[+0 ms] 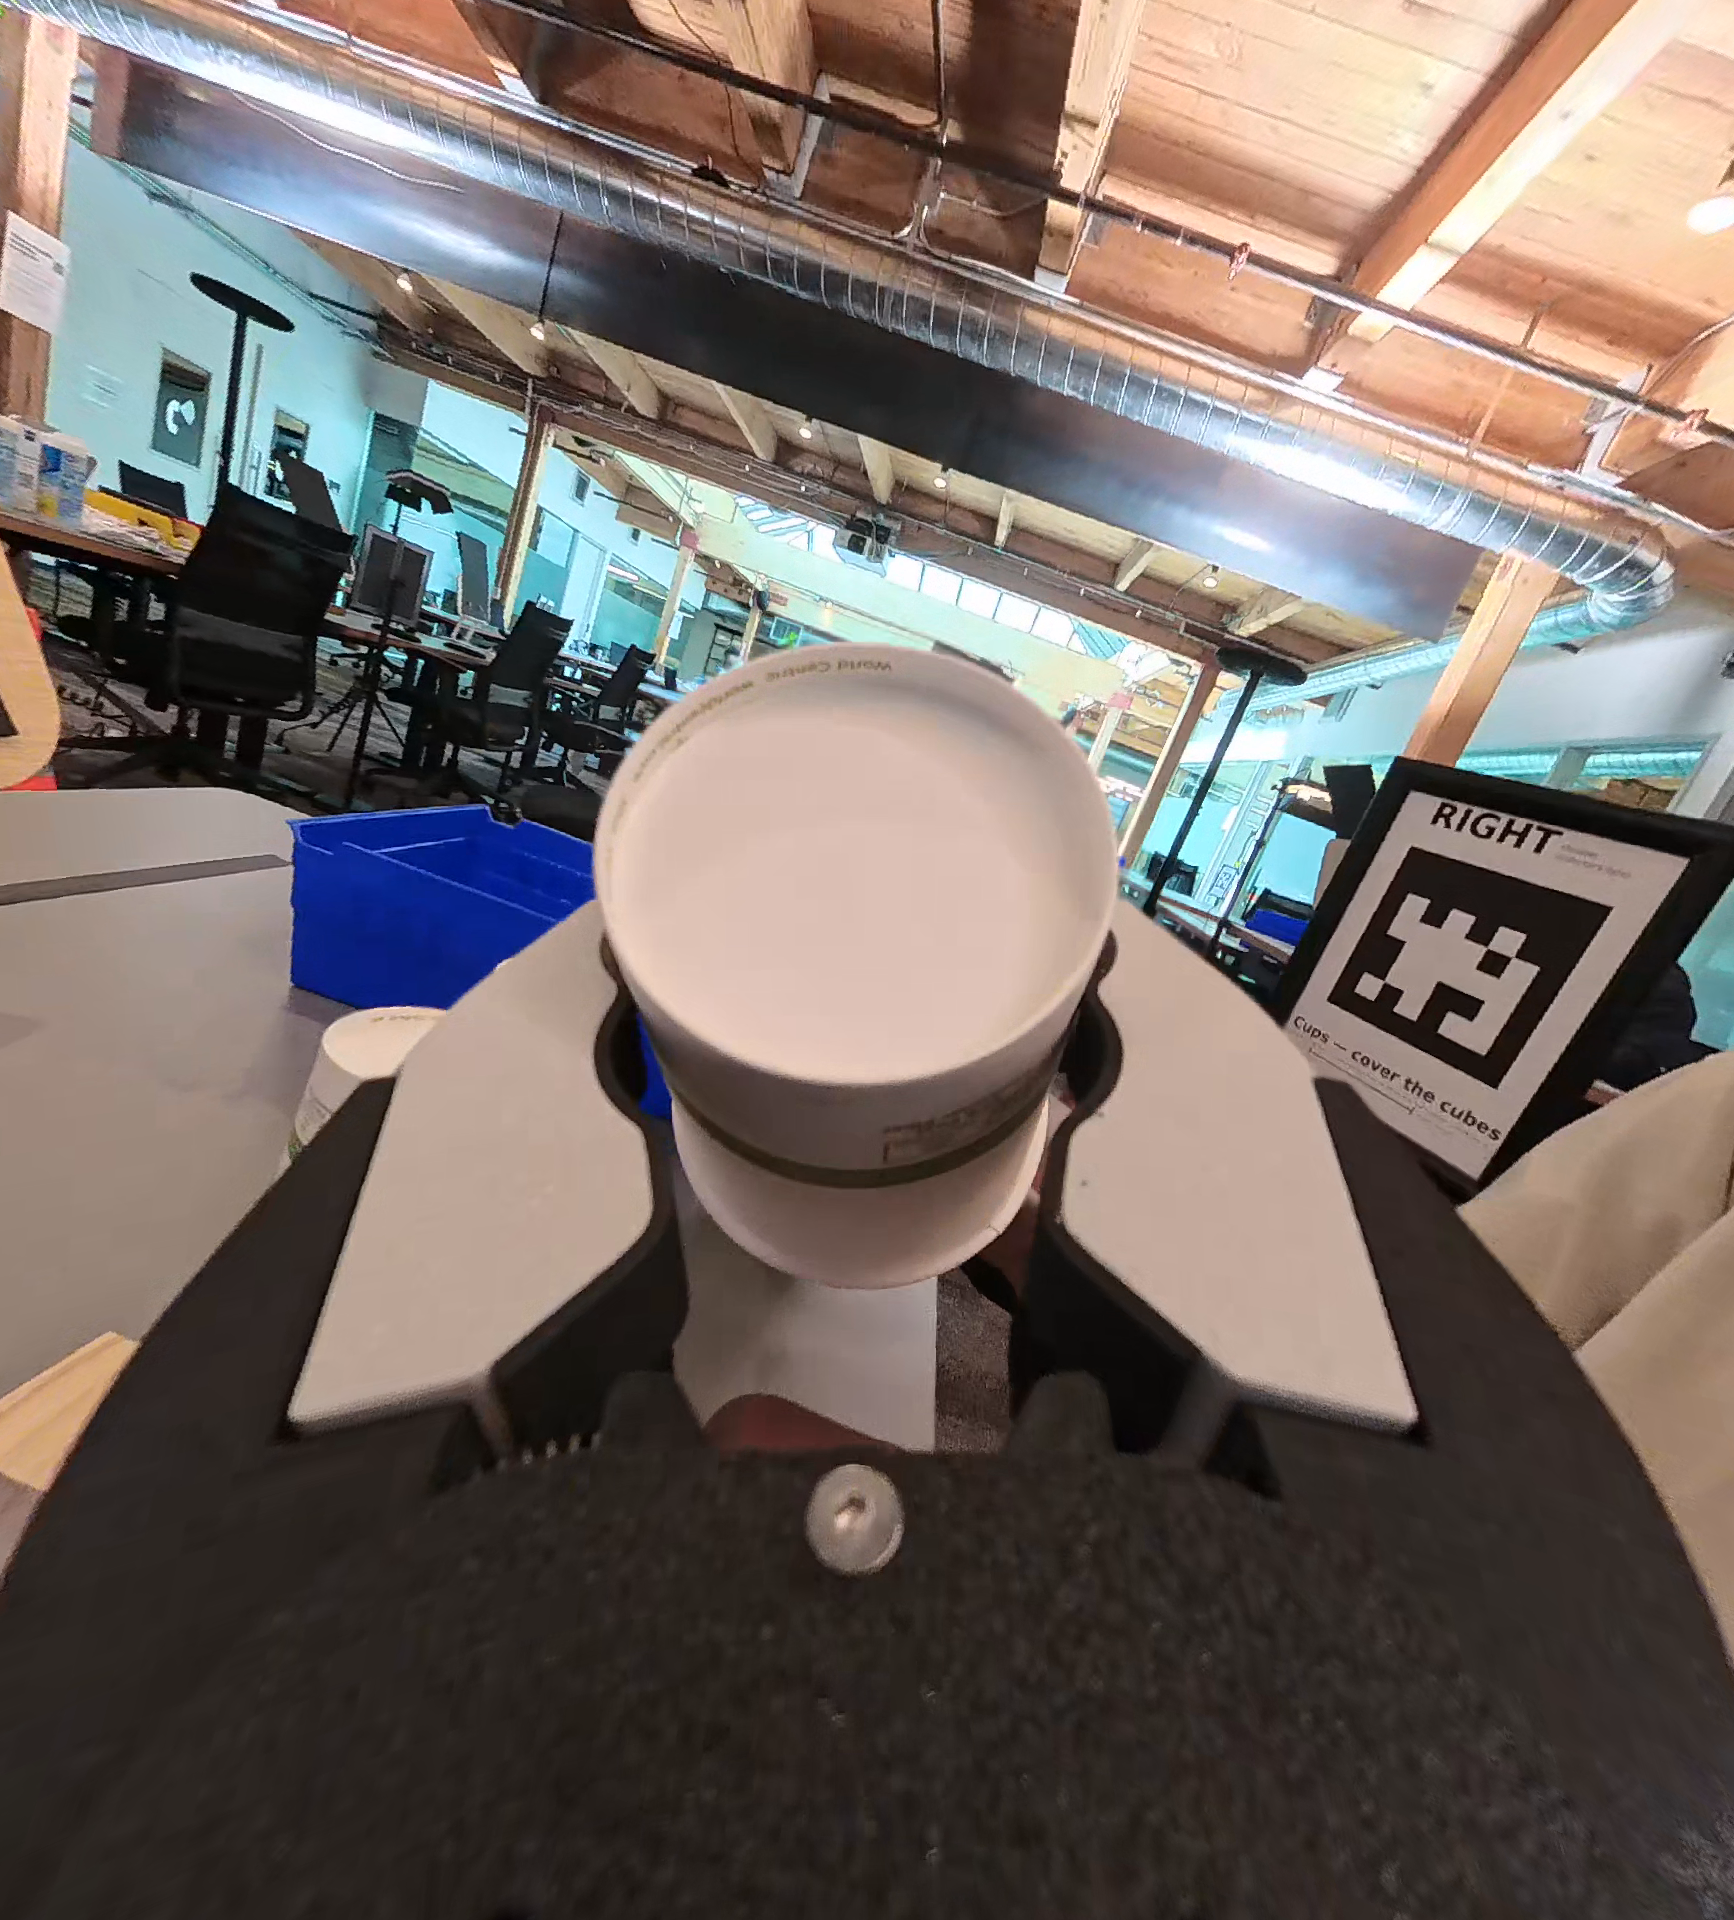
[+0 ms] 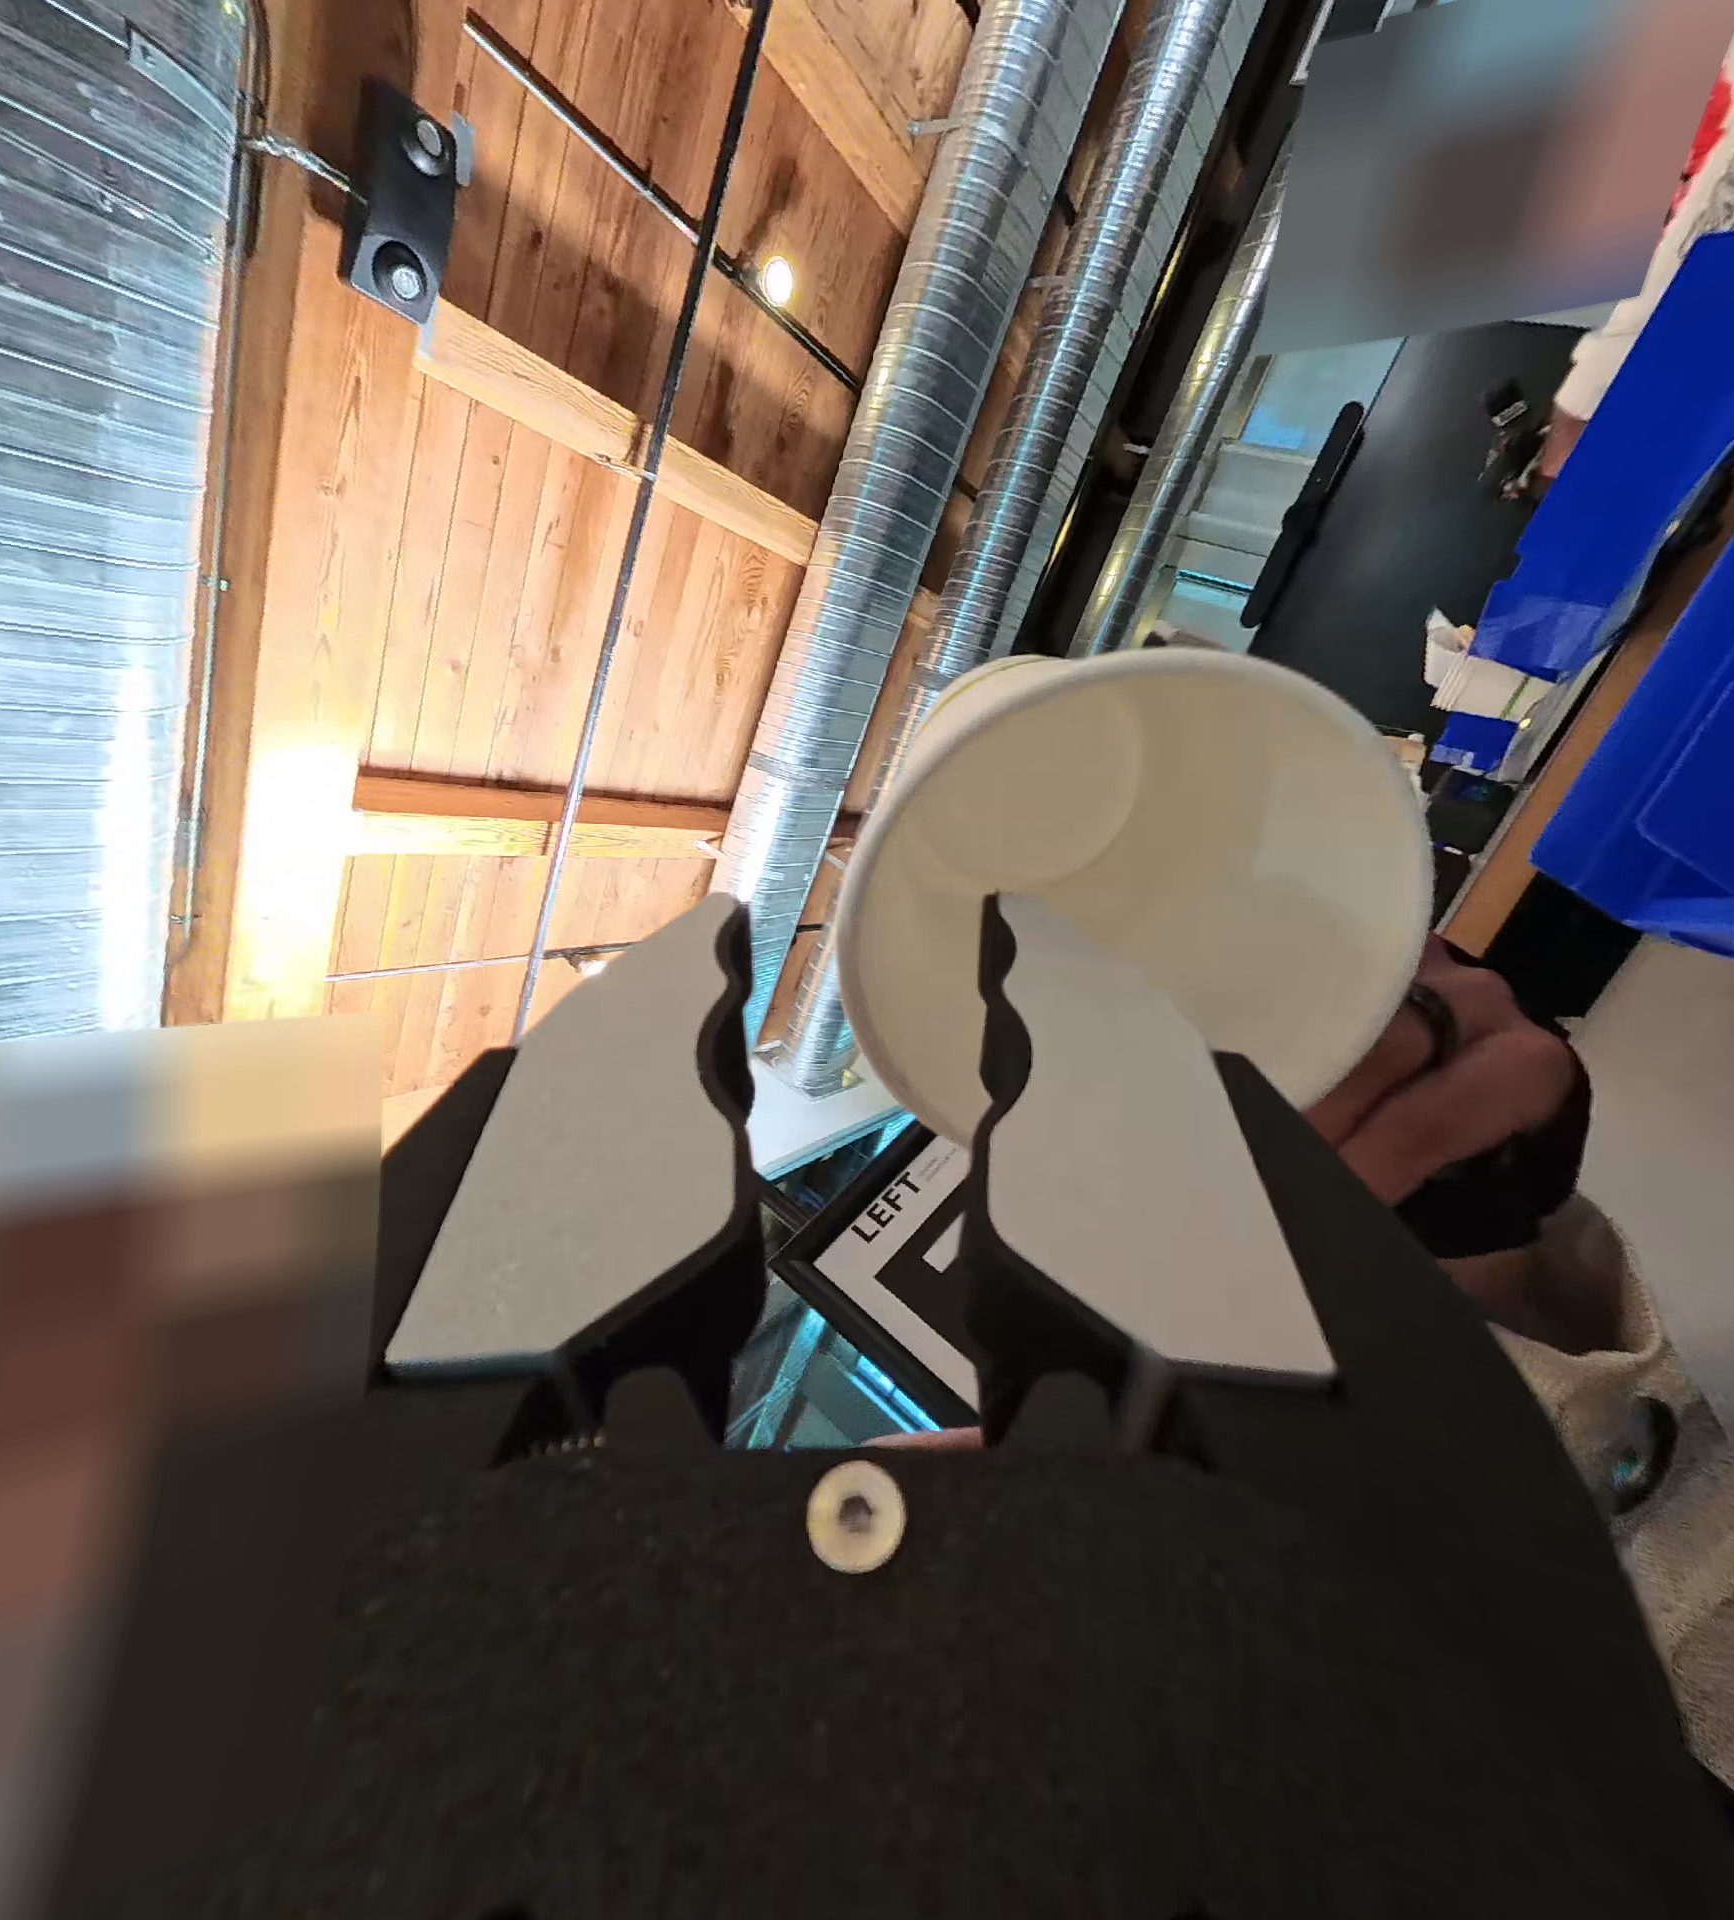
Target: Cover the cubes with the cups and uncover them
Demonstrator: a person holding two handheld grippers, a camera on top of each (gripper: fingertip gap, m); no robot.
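Observation:
In the left wrist view my left gripper is shut on a white paper cup with a green band. The cup is held off the table, its base toward the camera. A second white cup stands upside down on the grey table to the left. A pale wooden cube lies at the lower left. In the right wrist view my right gripper is open and tilted up toward the ceiling. A white cup shows its open mouth just beyond the right finger; its rim crosses the gap, not pinched.
A blue bin stands on the table behind the cups. A black-framed marker sign stands at the right, and a cream sleeve is beside it. In the right wrist view a hand, blue bins and another framed sign show.

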